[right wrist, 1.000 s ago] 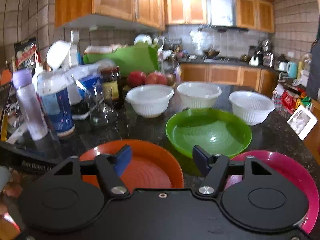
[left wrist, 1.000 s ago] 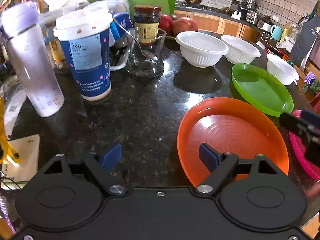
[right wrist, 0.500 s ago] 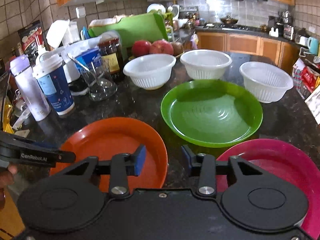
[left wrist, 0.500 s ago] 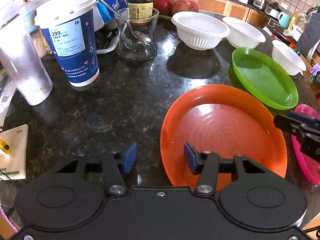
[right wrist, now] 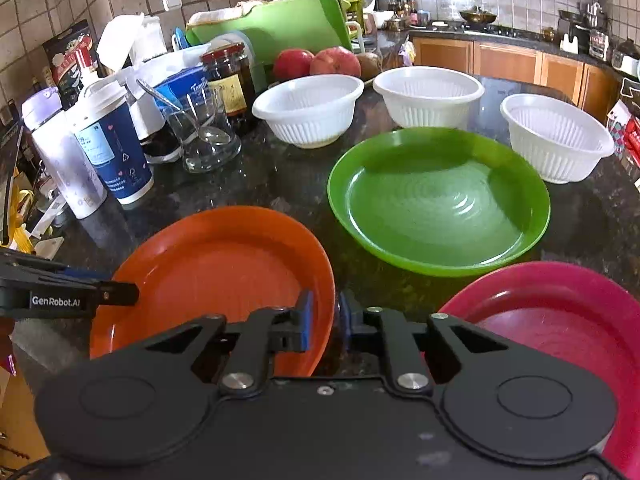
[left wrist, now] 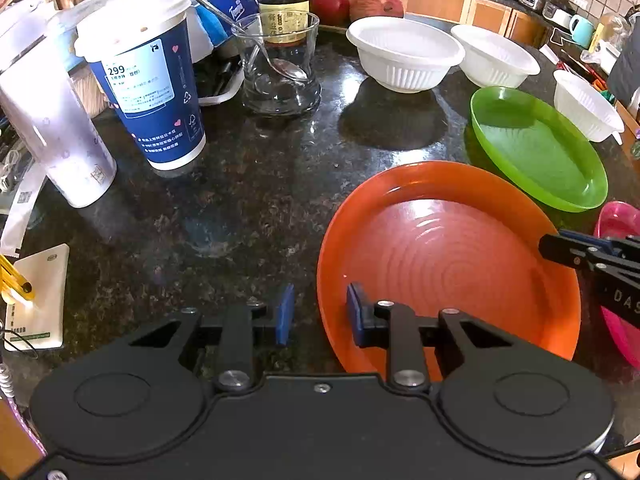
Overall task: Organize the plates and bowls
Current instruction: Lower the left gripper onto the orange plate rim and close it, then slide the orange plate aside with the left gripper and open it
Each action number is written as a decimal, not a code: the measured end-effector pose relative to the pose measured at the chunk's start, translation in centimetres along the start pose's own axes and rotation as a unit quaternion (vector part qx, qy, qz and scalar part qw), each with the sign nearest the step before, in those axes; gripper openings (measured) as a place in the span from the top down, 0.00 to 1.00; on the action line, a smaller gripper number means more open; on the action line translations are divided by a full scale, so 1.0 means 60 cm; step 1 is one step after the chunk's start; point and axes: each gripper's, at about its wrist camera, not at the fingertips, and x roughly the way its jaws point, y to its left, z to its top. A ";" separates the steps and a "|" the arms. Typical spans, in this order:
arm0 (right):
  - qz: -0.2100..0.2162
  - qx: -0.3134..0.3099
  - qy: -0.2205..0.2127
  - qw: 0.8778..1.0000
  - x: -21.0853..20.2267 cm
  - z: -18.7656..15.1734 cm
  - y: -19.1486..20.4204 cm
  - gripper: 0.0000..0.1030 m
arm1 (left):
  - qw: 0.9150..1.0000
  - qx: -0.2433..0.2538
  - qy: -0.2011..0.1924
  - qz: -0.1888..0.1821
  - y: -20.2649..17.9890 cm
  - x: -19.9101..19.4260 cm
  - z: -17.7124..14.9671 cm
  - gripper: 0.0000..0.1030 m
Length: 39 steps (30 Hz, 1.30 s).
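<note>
A blue paper cup (left wrist: 150,92) with a white lid stands on the dark stone counter (left wrist: 224,216), just beside a pale purple bottle (left wrist: 52,128). Behind them a clear glass (left wrist: 280,68) holds a spoon (left wrist: 286,69), with a dark jar (left wrist: 285,4) right behind it. Red apples (right wrist: 316,62) lie in front of a leaning green cutting board (right wrist: 280,28)

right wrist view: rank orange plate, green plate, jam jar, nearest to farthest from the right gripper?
1. Orange plate: its right rim sits between the fingers of the right gripper.
2. Green plate: ahead, slightly right.
3. Jam jar: far back, left, beside the glass.
</note>
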 end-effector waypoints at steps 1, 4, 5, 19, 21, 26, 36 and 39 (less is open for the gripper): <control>-0.002 0.002 0.003 1.000 0.001 -0.001 0.000 0.88 | 1.000 0.000 0.000 -0.001 0.000 0.000 0.000 0.66; -0.004 0.013 0.010 1.000 0.003 -0.005 0.000 0.90 | 1.000 0.001 0.001 -0.010 0.003 0.000 0.000 0.70; -0.005 0.014 0.009 1.000 0.002 -0.006 0.002 0.90 | 1.000 0.001 0.002 -0.015 0.003 -0.001 0.000 0.70; -0.004 0.007 0.013 1.000 -0.002 -0.012 0.062 0.90 | 0.999 0.003 0.012 -0.033 0.050 -0.016 -0.012 0.80; 0.003 0.003 0.015 1.000 0.002 -0.012 0.078 0.90 | 1.000 0.000 0.010 -0.027 0.065 -0.020 -0.015 0.80; 0.017 -0.007 0.019 1.000 0.014 -0.008 0.117 0.89 | 1.000 -0.007 0.007 -0.008 0.103 -0.025 -0.020 0.80; -0.001 0.003 0.010 1.000 0.021 -0.007 0.144 0.87 | 1.000 -0.008 0.001 -0.022 0.146 -0.030 -0.025 0.79; -0.015 0.010 -0.001 1.000 0.016 -0.010 0.147 0.86 | 1.000 -0.006 -0.003 -0.030 0.155 -0.032 -0.023 0.79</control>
